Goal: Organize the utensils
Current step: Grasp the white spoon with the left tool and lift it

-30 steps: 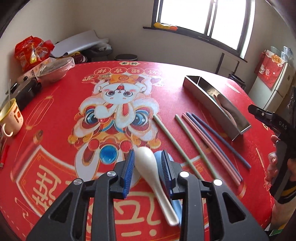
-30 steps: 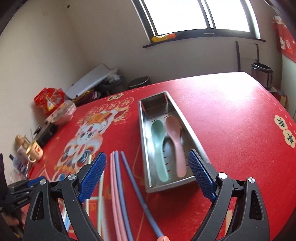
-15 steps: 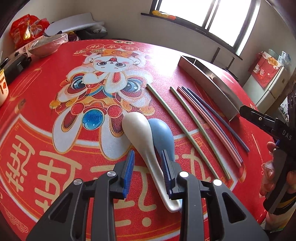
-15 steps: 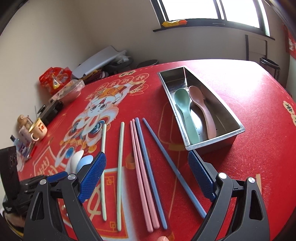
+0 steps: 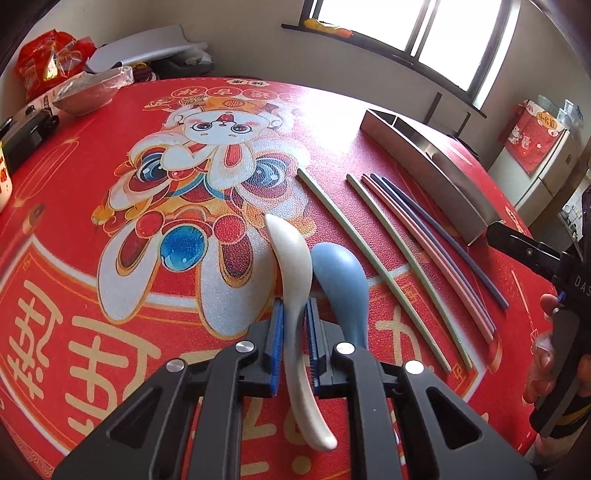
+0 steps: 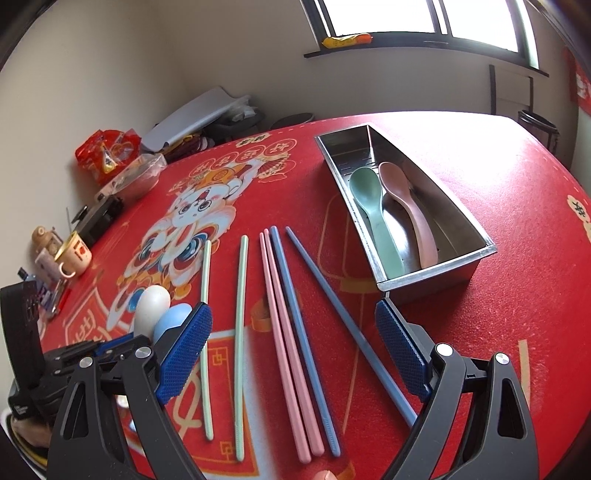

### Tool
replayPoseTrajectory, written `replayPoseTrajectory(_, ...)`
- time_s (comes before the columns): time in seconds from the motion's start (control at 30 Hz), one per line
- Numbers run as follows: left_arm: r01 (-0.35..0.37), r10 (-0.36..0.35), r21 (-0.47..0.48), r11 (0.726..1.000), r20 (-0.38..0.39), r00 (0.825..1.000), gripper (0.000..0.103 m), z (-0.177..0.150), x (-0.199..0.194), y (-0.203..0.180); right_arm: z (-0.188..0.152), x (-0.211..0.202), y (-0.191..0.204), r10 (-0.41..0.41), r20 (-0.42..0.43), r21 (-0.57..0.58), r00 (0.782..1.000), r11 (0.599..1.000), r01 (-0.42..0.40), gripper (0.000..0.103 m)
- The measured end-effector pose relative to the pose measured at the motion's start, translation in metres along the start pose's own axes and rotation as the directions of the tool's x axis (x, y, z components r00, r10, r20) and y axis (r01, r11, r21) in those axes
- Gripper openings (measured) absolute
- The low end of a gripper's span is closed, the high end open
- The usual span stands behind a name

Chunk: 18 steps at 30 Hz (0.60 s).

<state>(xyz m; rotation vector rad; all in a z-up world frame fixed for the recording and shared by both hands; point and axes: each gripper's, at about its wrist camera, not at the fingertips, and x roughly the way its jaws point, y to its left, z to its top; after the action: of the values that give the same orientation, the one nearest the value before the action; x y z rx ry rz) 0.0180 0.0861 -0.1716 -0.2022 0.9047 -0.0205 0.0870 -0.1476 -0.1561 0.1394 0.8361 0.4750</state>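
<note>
Glossy white spoon (image 5: 291, 295) gripped in left gripper (image 5: 294, 332) ribbed jaws, right gripper (image 6: 293, 347) jaws spread wide.

Bright daylight from blown-out window (image 5: 417, 33), glare on table (image 6: 461, 129), fisheye-bent edges, sharp focus

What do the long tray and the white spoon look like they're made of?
Tray: likely stainless steel, brushed grey walls with mirror-like reflections and a perforated floor. White spoon, gripped in the left claw: glossy, smooth, evenly coloured, so glazed ceramic or melamine; can't tell which.
</note>
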Motion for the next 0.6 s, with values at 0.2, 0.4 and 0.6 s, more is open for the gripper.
replayPoseTrajectory(0.2, -0.036, 0.037, 0.083, 0.996, -0.005, 0.999, 0.006, -0.004, -0.008, -0.008, -0.001, 0.0, -0.001, 0.004, 0.0, 0.004, 1.0, 1.0, -0.004, 0.087)
replayPoseTrajectory(0.4, -0.057, 0.058, 0.101, 0.993, -0.013, 0.998, 0.008, -0.016, -0.006, -0.006, -0.003, 0.002, 0.002, 0.051, -0.005, 0.002, 0.999, 0.999, -0.051, 0.087)
replayPoseTrajectory(0.6, -0.059, 0.06, 0.122, 0.991, -0.001, 0.998, 0.008, -0.015, -0.004, -0.005, -0.006, 0.006, 0.009, 0.066, -0.014, -0.011, 0.998, 0.998, -0.066, 0.087)
